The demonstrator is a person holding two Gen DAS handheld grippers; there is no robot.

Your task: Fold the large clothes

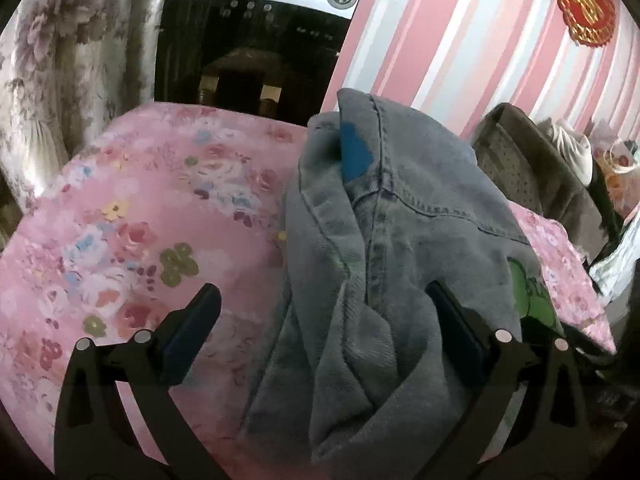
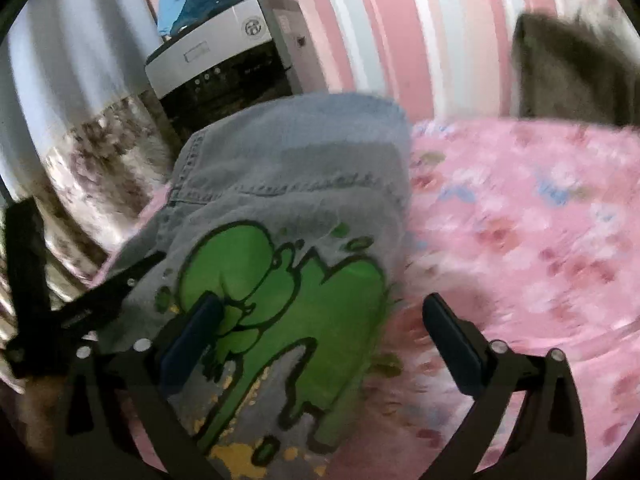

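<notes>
A grey-blue denim garment [image 1: 384, 240] lies bunched in folds on a pink floral sheet [image 1: 132, 232]. It carries a blue patch [image 1: 354, 156] near its far end and a green cartoon print [image 2: 288, 304] on the near part. My left gripper [image 1: 320, 304] is open low over the cloth, its left finger above bare sheet and its right finger [image 1: 444, 312] against the denim folds. My right gripper [image 2: 323, 308] is open over the green print, with its left finger [image 2: 204, 320] on the denim [image 2: 288, 168] and its right finger over the sheet [image 2: 520, 216]. Neither pair of pads presses on cloth.
A silver and black appliance [image 1: 256, 40] stands behind the bed beside a floral curtain [image 1: 60, 80]. The wall [image 1: 460, 40] is striped pink and white. A dark perforated chair back [image 1: 516, 168] sits at the right. A black linkage [image 2: 116, 280] shows at the left edge of the right wrist view.
</notes>
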